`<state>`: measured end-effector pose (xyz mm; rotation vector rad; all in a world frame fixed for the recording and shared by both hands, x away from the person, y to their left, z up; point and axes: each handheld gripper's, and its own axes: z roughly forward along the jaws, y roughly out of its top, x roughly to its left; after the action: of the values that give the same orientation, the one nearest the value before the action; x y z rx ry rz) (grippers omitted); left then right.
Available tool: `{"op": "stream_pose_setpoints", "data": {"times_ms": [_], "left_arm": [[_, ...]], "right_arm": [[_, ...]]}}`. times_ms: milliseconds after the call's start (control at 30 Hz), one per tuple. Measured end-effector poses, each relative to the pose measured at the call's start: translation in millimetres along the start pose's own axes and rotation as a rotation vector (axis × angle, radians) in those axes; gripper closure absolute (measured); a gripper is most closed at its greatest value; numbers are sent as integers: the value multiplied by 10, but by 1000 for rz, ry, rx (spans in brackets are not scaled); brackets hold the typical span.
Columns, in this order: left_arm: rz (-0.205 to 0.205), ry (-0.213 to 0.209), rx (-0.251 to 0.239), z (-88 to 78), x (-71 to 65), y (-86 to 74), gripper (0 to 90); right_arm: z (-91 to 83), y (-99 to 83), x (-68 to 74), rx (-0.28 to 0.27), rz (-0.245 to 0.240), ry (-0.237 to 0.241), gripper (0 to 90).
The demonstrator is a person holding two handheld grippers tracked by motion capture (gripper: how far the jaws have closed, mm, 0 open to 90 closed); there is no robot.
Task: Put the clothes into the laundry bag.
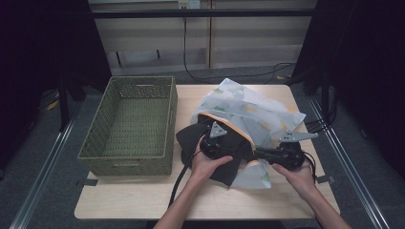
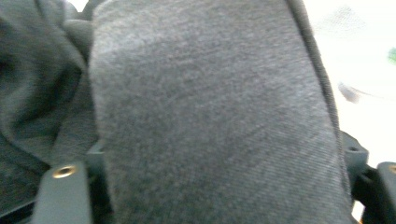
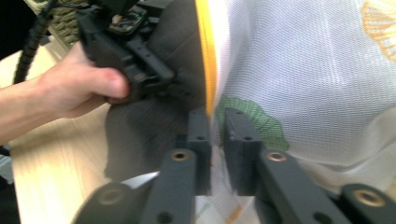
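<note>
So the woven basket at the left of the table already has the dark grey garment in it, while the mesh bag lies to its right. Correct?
Not quite. The woven basket holds nothing. The dark grey garment lies on the table to its right, at the orange-edged mouth of the mesh bag, as the high view shows. The bag's place is as you said.

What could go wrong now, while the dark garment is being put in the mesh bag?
1. The right gripper stands narrowly open around the mesh laundry bag's orange rim, so the rim may slip out and the mouth may close.
2. The dark grey garment lies loosely across the left gripper, whose jaws look open; it may slide off before it is fully inside.
3. Part of the garment hangs outside the bag and may drag on the table.
</note>
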<state>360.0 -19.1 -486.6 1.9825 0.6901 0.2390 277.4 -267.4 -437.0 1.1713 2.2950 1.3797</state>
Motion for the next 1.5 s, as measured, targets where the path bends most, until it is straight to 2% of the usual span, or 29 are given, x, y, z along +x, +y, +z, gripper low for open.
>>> {"op": "stream_pose_setpoints", "data": {"times_ms": [33,67,200,333,367,400,433,467,500,533,600,633,667,700,800,833,867,900,1000,1033,1100,1133,1233,1267,1300,1333,1367,1400,1500], "left_arm": [[12,-11,4,-18,-51,-5,178],[12,-11,4,-18,-51,-5,161],[22,-67,21,-99,-159,33,127],[40,-87,37,-224,-171,60,124],[43,-94,29,-324,-163,71,118],[43,-94,29,-324,-163,71,118],[51,-96,28,-385,-154,77,119],[56,-98,13,-448,-152,78,122],[73,-89,-8,-594,-143,79,122],[73,-89,-8,-594,-143,79,123],[82,-66,-17,-744,-109,65,124],[88,-39,-24,-823,-69,40,125],[88,-39,-24,-823,-69,40,125],[61,-37,-39,-854,3,-12,123],[52,-22,-13,-828,62,-71,97],[35,-47,7,-754,109,-147,77],[35,-47,7,-754,109,-147,73],[22,-51,32,-703,127,-184,50],[-25,-134,95,-538,186,-272,22],[-18,-142,114,-506,181,-286,5],[-22,-175,138,-448,152,-306,12],[3,-162,146,-435,122,-305,2],[34,-187,143,-369,44,-299,0],[34,-187,143,-369,44,-299,0],[73,-150,195,-347,10,-289,9],[73,-150,195,-347,10,-289,65],[89,-121,201,-336,-4,-293,65],[92,-121,190,-329,3,-302,174],[100,-83,182,-350,29,-304,382]], "right_arm": [[-13,13,10,-6,-11,-2,725],[-13,13,10,-6,-11,-2,725],[-60,88,62,-41,-23,-27,590],[-64,152,112,-52,-45,-41,546],[-51,166,127,-49,-49,-44,536],[-51,166,127,-49,-49,-44,536],[-8,197,172,-37,-78,-59,529],[17,215,190,-35,-79,-54,525],[44,238,207,-33,-85,-55,523],[44,238,207,-33,-85,-55,523],[97,300,236,-35,-97,-57,526],[159,382,244,-41,-102,-55,534],[159,382,244,-41,-102,-55,534],[241,474,248,-44,-109,-59,540],[339,571,260,-35,-135,-70,548],[440,655,261,-30,-157,-89,541],[440,655,261,-30,-157,-89,541],[537,702,246,-27,-143,-80,525],[635,702,237,-11,-145,-109,534],[700,662,198,-3,-121,-91,586],[719,639,189,5,-116,-90,607],[724,625,179,13,-116,-80,659],[677,599,153,11,-92,-59,776],[677,599,153,11,-92,-59,776],[663,588,142,14,-93,-48,814],[663,588,142,14,-93,-48,814],[658,583,138,13,-84,-46,827],[648,575,127,14,-83,-33,837],[614,582,129,5,-78,-21,877]]}}
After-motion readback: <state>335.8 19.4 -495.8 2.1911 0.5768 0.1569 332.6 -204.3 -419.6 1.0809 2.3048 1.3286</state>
